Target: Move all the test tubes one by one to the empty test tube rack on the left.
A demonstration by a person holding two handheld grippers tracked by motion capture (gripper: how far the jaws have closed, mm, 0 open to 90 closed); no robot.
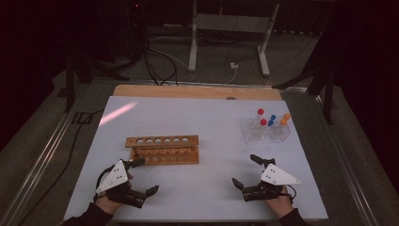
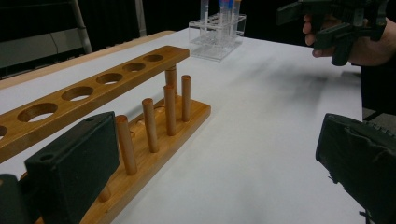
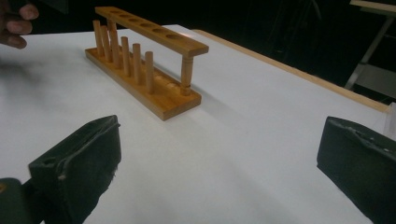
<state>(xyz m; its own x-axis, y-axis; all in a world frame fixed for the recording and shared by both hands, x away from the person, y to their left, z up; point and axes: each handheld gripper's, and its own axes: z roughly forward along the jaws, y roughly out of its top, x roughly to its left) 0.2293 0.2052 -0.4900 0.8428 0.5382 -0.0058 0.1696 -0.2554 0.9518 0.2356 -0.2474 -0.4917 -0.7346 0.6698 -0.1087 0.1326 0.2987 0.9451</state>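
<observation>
Both grippers sat low over the near edge of the white table (image 1: pixel 207 122), and neither had hold of anything. The left gripper (image 1: pixel 147 176) hovered at the near left with its jaws spread wide, nothing between them but bare tabletop; one jaw reached close to the near left end of the wooden rack (image 1: pixel 163 149), though whether it touched could not be told. That rack stood left of centre, its top bar drilled with a row of holes, all of them vacant, and a line of short pegs rising from its base. Over at the near right, the right gripper (image 1: pixel 244 170) was just as wide open, jaws apart and nothing gripped, pointing left across the table toward the rack, well apart from it. At the far right stood the clear plastic rack (image 1: pixel 266 133), with capped tubes (image 1: pixel 263 124) upright in it, red, blue and orange caps showing. It sat beyond the right gripper, with open table between the two.
</observation>
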